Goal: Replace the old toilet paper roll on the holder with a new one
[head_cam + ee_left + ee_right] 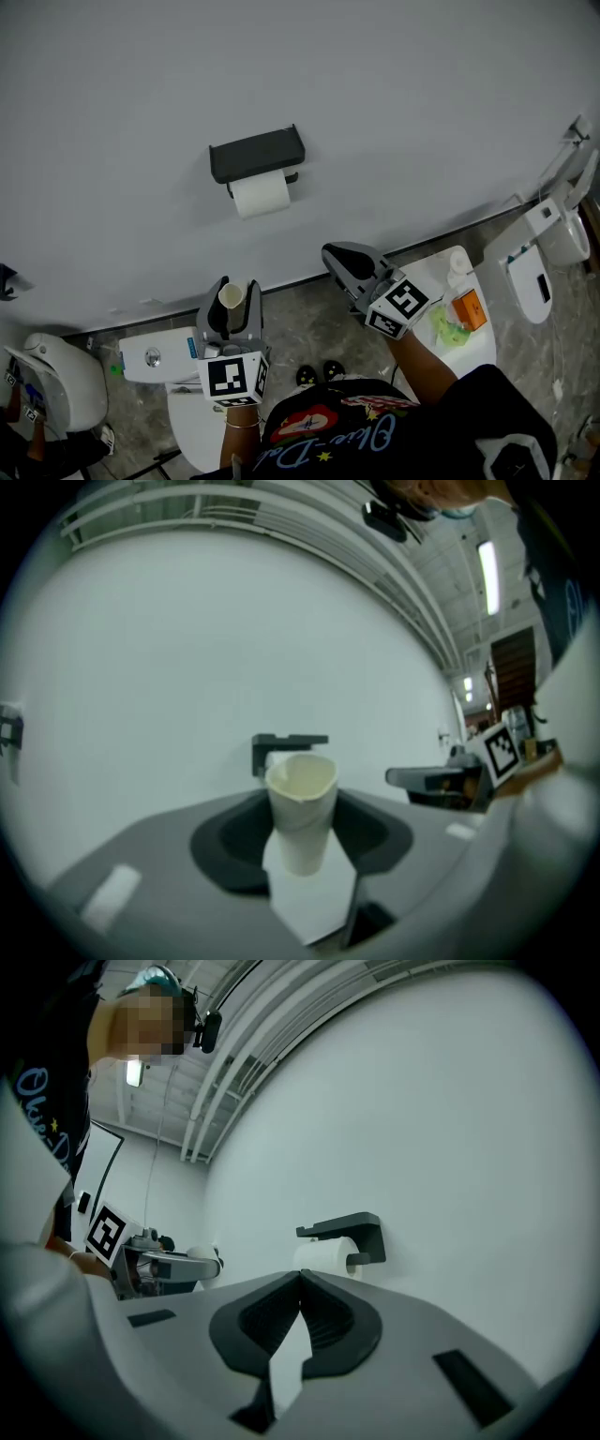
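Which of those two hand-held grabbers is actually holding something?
The left gripper: its fingers clamp an empty cardboard tube. The right gripper has its fingers shut on nothing.

An orange box (469, 308) and crumpled green item (447, 328) lie on a white surface (479, 352).

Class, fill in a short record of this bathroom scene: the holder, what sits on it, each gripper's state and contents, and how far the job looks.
holder: dark wall holder with a flat top shelf
on holder: white paper roll, hanging just under the shelf
left gripper: shut on a bare cardboard tube, held upright
right gripper: shut, nothing between the jaws
stage: a roll is on the holder and the empty tube is off it, in the left gripper
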The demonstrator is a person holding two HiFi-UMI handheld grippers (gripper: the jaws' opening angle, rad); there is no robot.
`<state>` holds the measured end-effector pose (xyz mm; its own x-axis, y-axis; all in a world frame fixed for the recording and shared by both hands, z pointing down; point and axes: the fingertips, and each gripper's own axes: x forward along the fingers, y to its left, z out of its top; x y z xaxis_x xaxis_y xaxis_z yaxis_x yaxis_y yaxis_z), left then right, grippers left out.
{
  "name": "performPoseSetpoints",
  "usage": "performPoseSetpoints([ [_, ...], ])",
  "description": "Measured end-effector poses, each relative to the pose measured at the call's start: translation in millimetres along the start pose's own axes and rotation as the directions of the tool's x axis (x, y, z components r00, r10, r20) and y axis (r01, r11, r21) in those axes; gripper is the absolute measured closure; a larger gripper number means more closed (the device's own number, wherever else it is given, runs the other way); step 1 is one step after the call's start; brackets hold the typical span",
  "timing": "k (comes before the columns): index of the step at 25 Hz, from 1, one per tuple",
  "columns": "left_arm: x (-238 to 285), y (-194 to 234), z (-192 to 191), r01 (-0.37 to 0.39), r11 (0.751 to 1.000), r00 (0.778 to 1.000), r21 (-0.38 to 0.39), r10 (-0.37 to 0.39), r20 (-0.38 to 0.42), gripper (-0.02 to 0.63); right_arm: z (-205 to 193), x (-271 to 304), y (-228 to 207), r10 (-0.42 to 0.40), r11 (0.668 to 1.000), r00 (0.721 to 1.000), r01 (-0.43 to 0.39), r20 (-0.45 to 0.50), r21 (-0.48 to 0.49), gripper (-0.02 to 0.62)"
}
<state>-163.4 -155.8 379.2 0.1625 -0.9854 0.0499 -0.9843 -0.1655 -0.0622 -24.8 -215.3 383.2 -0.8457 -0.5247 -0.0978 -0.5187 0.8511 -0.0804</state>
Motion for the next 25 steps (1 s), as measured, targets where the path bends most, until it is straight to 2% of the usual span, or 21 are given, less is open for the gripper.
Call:
performPoseSetpoints([
  [3, 2, -5, 2, 0.012, 1.000, 1.000, -0.012, -0.012, 0.008, 0.419, -1, -3, 2, -0.003, 1.000, 1.000, 0.003, -0.012, -0.009, 0.581],
  [9, 3, -15, 7, 0.028, 0.999, 0.999, 0.046, -0.029, 0.020, 0.419, 4, -7, 6, -0.009, 1.000, 1.000, 0.008, -0.009, -0.022, 0.581],
  [25, 2, -15, 9, 0.037, 0.998, 0.999, 0.054, -0.038, 0.015, 0.420, 7, -1, 16, 0.013, 1.000, 1.000, -0.013, -0.009, -0.026, 0.581],
])
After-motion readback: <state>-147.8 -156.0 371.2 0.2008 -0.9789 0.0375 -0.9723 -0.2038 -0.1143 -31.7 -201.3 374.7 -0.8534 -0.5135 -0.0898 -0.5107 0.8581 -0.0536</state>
